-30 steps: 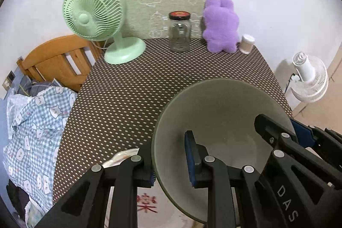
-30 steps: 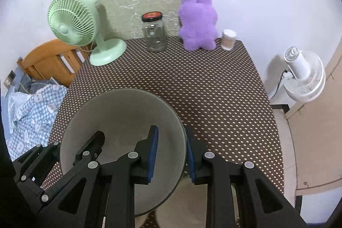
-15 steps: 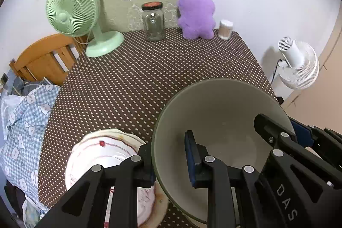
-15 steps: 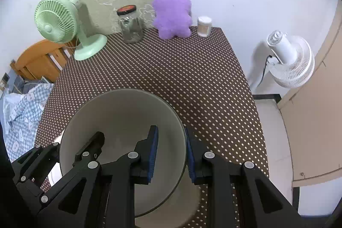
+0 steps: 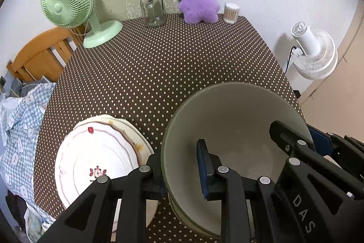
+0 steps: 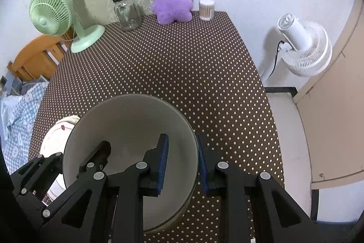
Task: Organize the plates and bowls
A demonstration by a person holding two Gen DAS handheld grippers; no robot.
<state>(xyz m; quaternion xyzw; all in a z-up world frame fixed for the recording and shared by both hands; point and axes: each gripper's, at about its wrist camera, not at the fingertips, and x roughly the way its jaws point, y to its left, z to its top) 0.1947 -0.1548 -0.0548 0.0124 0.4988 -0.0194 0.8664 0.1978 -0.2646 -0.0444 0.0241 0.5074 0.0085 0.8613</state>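
Observation:
A large grey-green bowl [image 5: 229,120] is held at its rim by both grippers over the near part of the dotted table. My left gripper [image 5: 179,165] is shut on the bowl's left rim, one finger inside and one outside. My right gripper [image 6: 182,158] is shut on the bowl's [image 6: 127,120] right rim in the same way. A stack of white plates with red trim [image 5: 95,158] lies on the table left of the bowl; it also shows in the right wrist view [image 6: 56,136]. The bowl's underside is hidden.
At the table's far edge stand a green desk fan [image 5: 75,8], a glass jar [image 5: 152,7], a purple plush toy [image 5: 198,3] and a cotton swab tub [image 5: 231,13]. A wooden chair [image 5: 38,54] is left, a white floor fan [image 5: 314,54] right.
Both grippers have lifted and drawn back with the bowl, so more of the table and the whole plate stack come into view. The grips on the rim have not changed.

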